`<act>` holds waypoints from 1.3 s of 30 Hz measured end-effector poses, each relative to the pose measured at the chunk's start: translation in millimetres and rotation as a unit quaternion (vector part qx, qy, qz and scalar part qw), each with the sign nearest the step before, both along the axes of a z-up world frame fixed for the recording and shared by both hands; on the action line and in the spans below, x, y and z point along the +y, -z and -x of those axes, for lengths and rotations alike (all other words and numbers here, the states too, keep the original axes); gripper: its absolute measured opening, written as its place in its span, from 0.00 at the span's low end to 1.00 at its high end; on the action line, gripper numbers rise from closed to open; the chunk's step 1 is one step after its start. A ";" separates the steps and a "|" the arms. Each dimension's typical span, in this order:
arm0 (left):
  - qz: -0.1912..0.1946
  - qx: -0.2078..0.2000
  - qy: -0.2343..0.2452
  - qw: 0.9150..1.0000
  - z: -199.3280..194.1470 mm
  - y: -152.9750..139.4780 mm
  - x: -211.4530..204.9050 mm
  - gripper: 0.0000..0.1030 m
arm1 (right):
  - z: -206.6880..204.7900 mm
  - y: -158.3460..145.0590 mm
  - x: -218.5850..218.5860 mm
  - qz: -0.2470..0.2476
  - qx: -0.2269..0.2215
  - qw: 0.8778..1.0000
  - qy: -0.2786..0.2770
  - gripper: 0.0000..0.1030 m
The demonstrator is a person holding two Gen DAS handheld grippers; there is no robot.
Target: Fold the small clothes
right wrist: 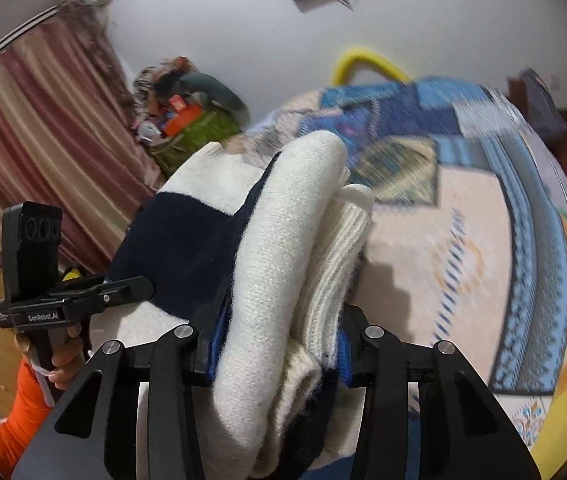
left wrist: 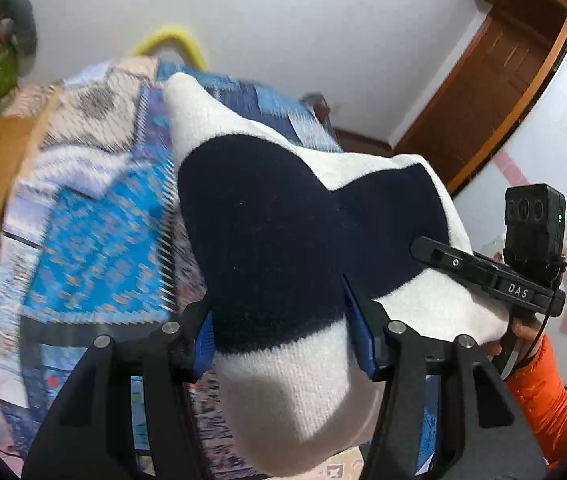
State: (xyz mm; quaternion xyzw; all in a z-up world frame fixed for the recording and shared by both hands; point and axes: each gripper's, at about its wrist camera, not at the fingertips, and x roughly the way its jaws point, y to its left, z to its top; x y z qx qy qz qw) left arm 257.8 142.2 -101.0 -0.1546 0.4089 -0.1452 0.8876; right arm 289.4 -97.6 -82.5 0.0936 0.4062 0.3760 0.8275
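While both grippers are lifted clear of the bed, the left gripper [left wrist: 283,334] has its blue-padded jaws clamped on a fuzzy white-and-navy knit garment [left wrist: 283,216], biting a single thick layer near the hem. Right gripper [right wrist: 275,344] is clamped too, but on a bunched stack: several cream knit layers plus a ribbed cuff edge pinched together between its jaws. In the left wrist view the right gripper sits at 3 o'clock, touching the garment's far edge; in the right wrist view the left gripper is at 9 o'clock. Garment hangs in the air between the two, not lying flat. Orange-sleeved arm [left wrist: 547,392] at 4 o'clock in the left view.

Below and beyond, at 10 to 12 o'clock, a blue-and-cream patterned woven bedspread [left wrist: 95,216] covers the bed; blurred, so the rig looks to be moving. Yellow curved tube [left wrist: 171,40] at 12 o'clock, brown wooden door [left wrist: 495,76] at 2 o'clock.

Step, by my read: mid-fold or carrying a partly folded piece, roughly halfway. Next move likely calls for lowering it onto the bedspread, keeping both grips level so the stacked layers don't slip, then releasing and flattening.
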 end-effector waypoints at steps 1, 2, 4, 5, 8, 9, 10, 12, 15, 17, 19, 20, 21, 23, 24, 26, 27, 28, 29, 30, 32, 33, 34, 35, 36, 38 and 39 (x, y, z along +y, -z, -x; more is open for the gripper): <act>0.000 -0.006 -0.005 1.000 2.8 -4.4 5.8 0.54 | 0.9 -6.2 7.3 -0.002 -0.008 1.000 -0.005 0.38; -0.002 -0.011 -0.012 1.000 5.3 -8.6 12.4 0.54 | 2.0 -9.7 14.2 -0.004 -0.013 1.000 -0.010 0.38; -0.006 -0.017 -0.023 1.000 8.8 -12.6 25.8 0.54 | 2.1 -15.8 30.7 -0.008 -0.018 1.000 -0.021 0.38; -0.006 -0.015 -0.030 0.999 12.8 -12.0 34.1 0.54 | 2.4 -16.4 37.0 -0.008 -0.018 0.999 -0.025 0.38; -0.006 -0.006 -0.047 0.999 18.0 -2.4 53.9 0.54 | 4.5 -11.9 59.2 -0.004 -0.013 0.999 -0.038 0.38; -0.005 -0.002 -0.052 0.999 18.3 2.7 60.2 0.54 | 5.2 -7.5 66.1 -0.001 -0.009 0.999 -0.043 0.38; -0.004 0.003 -0.056 0.998 19.8 7.3 65.4 0.54 | 5.3 -1.4 73.9 0.003 -0.003 0.999 -0.048 0.38; -0.001 0.015 -0.067 0.998 18.5 25.2 78.0 0.54 | 3.7 10.9 88.5 0.010 0.009 0.998 -0.055 0.38; 0.014 0.043 -0.077 0.996 16.0 53.8 94.9 0.54 | -0.7 33.9 106.4 0.018 0.036 0.997 -0.061 0.38; 0.024 0.071 -0.080 0.994 9.1 79.8 105.0 0.54 | -4.5 50.2 116.0 0.032 0.054 0.996 -0.064 0.38; 0.020 0.096 -0.084 0.992 4.6 100.8 110.1 0.54 | -8.1 69.3 122.5 0.051 0.071 0.994 -0.065 0.38; 0.013 0.109 -0.087 0.990 2.1 113.5 111.7 0.54 | -8.8 75.6 124.7 0.060 0.077 0.993 -0.064 0.38; 0.016 0.115 -0.087 0.989 0.5 122.5 113.7 0.55 | -10.3 80.0 124.9 0.067 0.079 0.993 -0.062 0.40; 0.035 0.110 -0.088 0.989 1.2 128.5 118.0 0.58 | -12.8 86.5 122.6 0.062 0.087 0.992 -0.060 0.44; 0.039 0.107 -0.090 0.989 1.4 129.0 119.9 0.58 | -14.6 87.5 121.1 0.059 0.092 0.992 -0.058 0.46; 0.031 0.103 -0.091 0.990 3.3 124.7 118.5 0.58 | -14.8 86.0 120.6 0.065 0.089 0.992 -0.060 0.49; 0.020 0.100 -0.093 0.990 5.5 120.4 116.3 0.58 | -14.1 84.3 120.3 0.069 0.083 0.992 -0.062 0.51; 0.010 0.097 -0.096 0.991 6.7 116.9 114.2 0.58 | -12.0 81.0 119.2 0.075 0.075 0.992 -0.062 0.51; -0.007 0.093 -0.101 0.991 9.9 109.8 110.5 0.58 | -9.6 76.5 117.7 0.080 0.066 0.993 -0.061 0.51; -0.024 0.086 -0.104 0.990 13.0 103.1 107.3 0.57 | -7.9 73.2 116.3 0.082 0.059 0.993 -0.059 0.51; -0.054 0.072 -0.103 0.991 19.2 90.0 102.3 0.57 | -0.2 59.8 111.9 0.085 0.034 0.994 -0.056 0.51; -0.065 0.062 -0.103 0.991 24.2 81.3 98.6 0.57 | 3.8 53.6 109.2 0.086 0.022 0.995 -0.053 0.51; -0.071 0.054 -0.104 0.991 28.1 74.5 97.3 0.57 | 8.4 45.1 105.5 0.087 0.007 0.995 -0.049 0.51; -0.076 0.043 -0.105 0.991 32.4 64.6 94.2 0.57 | 14.2 35.2 101.8 0.085 -0.010 0.995 -0.047 0.51; -0.079 0.027 -0.106 0.991 39.5 50.7 89.9 0.57 | 18.9 27.7 98.7 0.084 -0.024 0.995 -0.045 0.51; -0.087 -0.003 -0.113 0.990 51.0 26.9 81.3 0.57 | 32.4 5.4 93.1 0.076 -0.057 0.995 -0.040 0.51; -0.094 -0.022 -0.116 0.989 59.5 12.3 76.1 0.57 | 38.9 -5.9 90.0 0.069 -0.072 0.994 -0.039 0.51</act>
